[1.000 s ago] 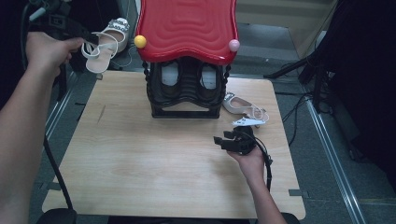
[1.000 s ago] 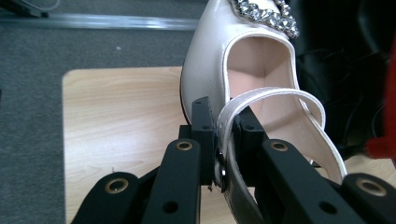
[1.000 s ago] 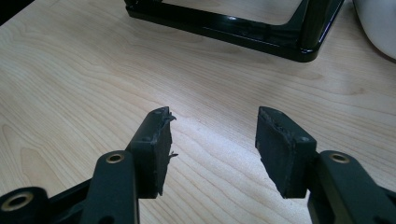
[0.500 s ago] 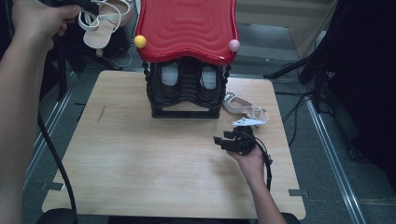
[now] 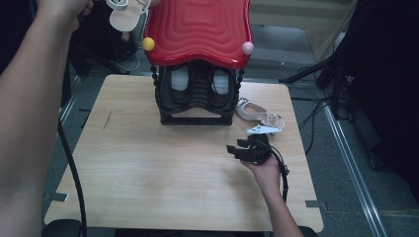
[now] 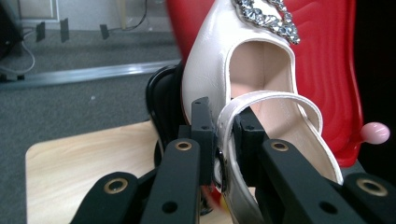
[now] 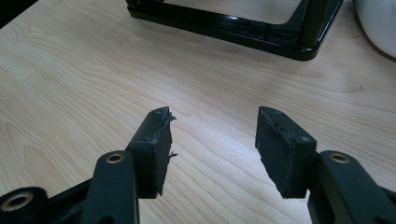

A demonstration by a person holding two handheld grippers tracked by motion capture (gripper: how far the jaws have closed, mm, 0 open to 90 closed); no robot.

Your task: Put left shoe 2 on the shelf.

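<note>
A white strappy shoe (image 5: 124,16) with a rhinestone trim (image 6: 264,14) hangs from my left gripper (image 6: 223,127), which is shut on its thin heel strap (image 6: 261,99). The shoe is lifted at the far left, beside the red wavy top (image 5: 197,29) of the black shoe rack (image 5: 195,96). A second white shoe (image 5: 258,112) lies on the table to the right of the rack. My right gripper (image 5: 236,146) rests low over the wooden table (image 7: 70,70), open, with nothing between its fingers (image 7: 154,140).
Two shoes sit inside the rack's lower shelf (image 5: 180,79). Yellow (image 5: 148,44) and pink (image 5: 247,48) knobs stick out at the red top's front corners. The rack's black base (image 7: 224,25) stands just ahead of the right gripper. Cables and stands (image 5: 321,74) crowd the floor at right.
The left hand has carried the white shoe upward and rightward, from beside the table to the level of the rack's red top. The right hand and its gripper have stayed put.
</note>
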